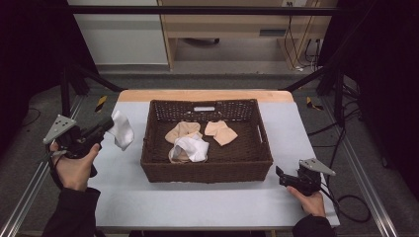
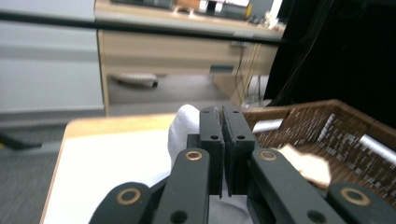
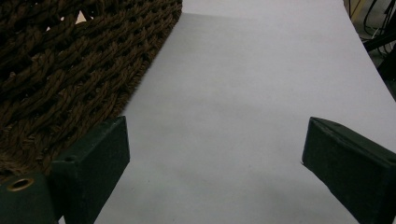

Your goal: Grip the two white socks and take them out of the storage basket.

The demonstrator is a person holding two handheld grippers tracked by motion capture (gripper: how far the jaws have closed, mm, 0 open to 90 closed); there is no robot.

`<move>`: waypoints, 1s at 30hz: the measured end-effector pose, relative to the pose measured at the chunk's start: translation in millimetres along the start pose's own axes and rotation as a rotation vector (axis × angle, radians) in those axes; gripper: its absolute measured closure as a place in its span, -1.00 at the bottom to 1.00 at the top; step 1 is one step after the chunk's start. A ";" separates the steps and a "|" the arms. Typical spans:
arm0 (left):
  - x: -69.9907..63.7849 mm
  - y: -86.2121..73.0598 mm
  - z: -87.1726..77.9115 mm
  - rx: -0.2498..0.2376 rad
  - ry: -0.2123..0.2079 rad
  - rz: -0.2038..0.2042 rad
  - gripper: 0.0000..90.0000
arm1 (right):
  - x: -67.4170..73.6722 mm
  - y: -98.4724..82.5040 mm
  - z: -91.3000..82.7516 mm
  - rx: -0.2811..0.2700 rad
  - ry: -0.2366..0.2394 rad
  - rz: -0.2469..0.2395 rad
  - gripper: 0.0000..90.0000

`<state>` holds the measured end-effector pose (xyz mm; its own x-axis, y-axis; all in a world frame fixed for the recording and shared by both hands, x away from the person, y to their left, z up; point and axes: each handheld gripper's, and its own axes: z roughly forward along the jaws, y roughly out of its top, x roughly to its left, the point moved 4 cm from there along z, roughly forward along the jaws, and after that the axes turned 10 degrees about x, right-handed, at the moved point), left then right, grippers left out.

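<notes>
Left gripper [image 1: 104, 125] fingers [image 2: 212, 140] pinched together on a white sock [image 1: 121, 129]. It hangs off the tips in the air, just outside the left wall of the wicker basket [image 1: 148, 148], above the table [image 1: 197, 202]. In the left gripper view the cloth bulges up behind and left of the clamped pads and shows again below them.

Right gripper [image 1: 284, 177] has its fingers [image 3: 93, 163] wide apart, nothing between them, parked on the table off the basket's front-right corner. Basket weave sits just beside its left finger in the right gripper view.

Key relation: sock's long axis runs top to bottom, slightly slanted, upper end pinched, lower end free. It's left of the basket, so the left hand [image 1: 76, 165] is the near one; right is well apart, across the basket.

Inside the basket: another white sock [image 1: 190, 147] front-centre lying over a beige sock [image 1: 182, 132], and a second beige piece [image 1: 221, 132] toward the back right.

My read: socks are being sorted relative to the basket; can't tell from this which way this one is headed. If it goes in, the left wall is what's in the way, and the free end needs to clear the rim. If it goes down outside, the table left of the basket has nothing on it.
</notes>
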<state>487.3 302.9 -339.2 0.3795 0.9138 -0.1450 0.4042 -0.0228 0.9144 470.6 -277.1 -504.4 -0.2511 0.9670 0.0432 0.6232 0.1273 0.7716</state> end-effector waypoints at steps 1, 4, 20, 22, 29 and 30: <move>5.9 -11.9 5.1 0.031 0.011 -0.008 0.94 | 0.0 0.0 -0.1 -0.001 0.000 0.000 -0.83; 13.2 -29.7 11.9 0.073 0.026 -0.016 0.94 | 0.0 0.0 0.2 0.001 -0.001 0.000 -0.83; 34.0 -101.9 40.7 0.323 0.111 -0.003 0.89 | 0.3 0.0 0.7 0.007 0.004 -0.007 -0.83; 35.2 -109.1 45.3 0.354 0.126 0.009 0.78 | 0.4 0.1 0.7 0.008 0.006 -0.005 -0.83; 34.8 -109.6 47.8 0.336 0.158 0.005 0.17 | 0.1 0.1 1.1 0.012 0.010 -0.003 -0.84; 34.5 -107.7 46.9 0.325 0.155 0.000 0.17 | 0.1 0.1 1.1 0.012 0.010 -0.003 -0.84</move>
<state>495.9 317.9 -460.4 0.2588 0.9639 -0.0628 0.6570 -0.1280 0.7429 471.5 -276.8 -505.0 -0.2604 0.9643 0.0478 0.6311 0.1325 0.7643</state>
